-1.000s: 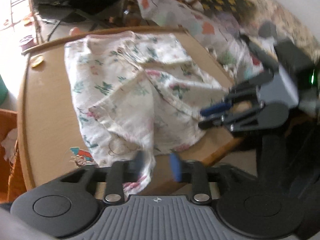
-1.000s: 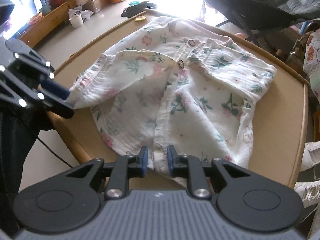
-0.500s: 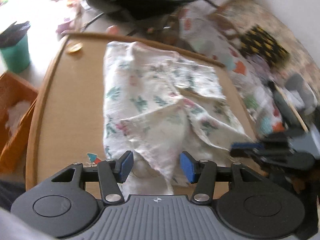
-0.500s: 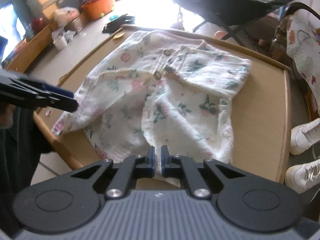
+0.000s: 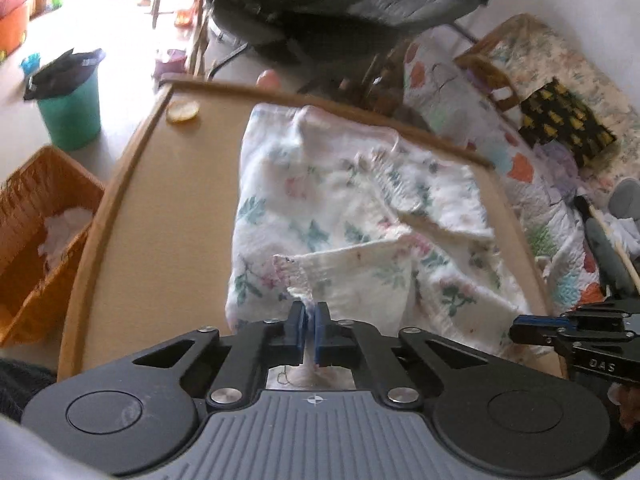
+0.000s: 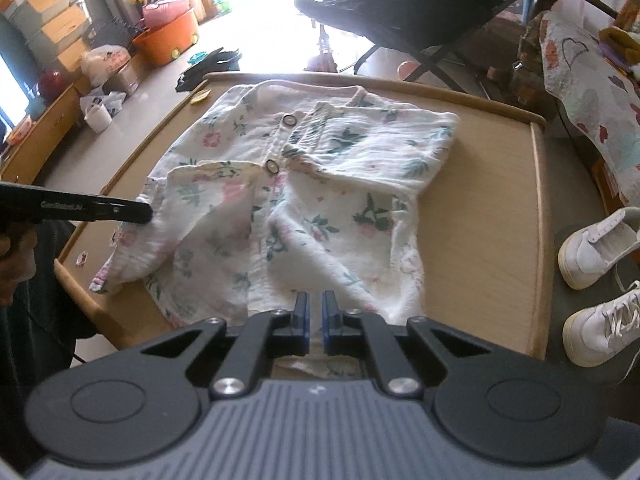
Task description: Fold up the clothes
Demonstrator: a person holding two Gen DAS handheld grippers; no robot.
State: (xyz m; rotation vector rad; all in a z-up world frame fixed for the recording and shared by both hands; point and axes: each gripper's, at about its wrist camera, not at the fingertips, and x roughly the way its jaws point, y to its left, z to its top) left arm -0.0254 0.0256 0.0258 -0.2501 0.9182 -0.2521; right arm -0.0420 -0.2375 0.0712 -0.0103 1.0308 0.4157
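Observation:
A white floral shirt (image 6: pixel 320 184) with snap buttons lies spread on the light wooden table (image 6: pixel 488 232), its left sleeve folded over the front. My left gripper (image 5: pixel 311 320) is shut on the frayed cuff edge of that sleeve (image 5: pixel 352 276) near the table's front edge; in the right wrist view the left gripper (image 6: pixel 146 214) shows at the shirt's left side. My right gripper (image 6: pixel 316 312) is shut on the shirt's bottom hem (image 6: pixel 340 296), cloth pinched between its blue pads. In the left wrist view the right gripper (image 5: pixel 518 326) sits at the hem on the right.
An orange wicker basket (image 5: pixel 36 232) and a green bin (image 5: pixel 70 112) stand on the floor left of the table. A yellow disc (image 5: pixel 183 111) lies at the table's far corner. White sneakers (image 6: pixel 596 248), a dark folding seat (image 6: pixel 400 4) and a patterned quilt (image 5: pixel 480 120) surround the table.
My left jaws, wide apart before, have closed on the sleeve's edge. The right jaws narrowed onto the hem. Both views have rolled, and the table now looks more level.

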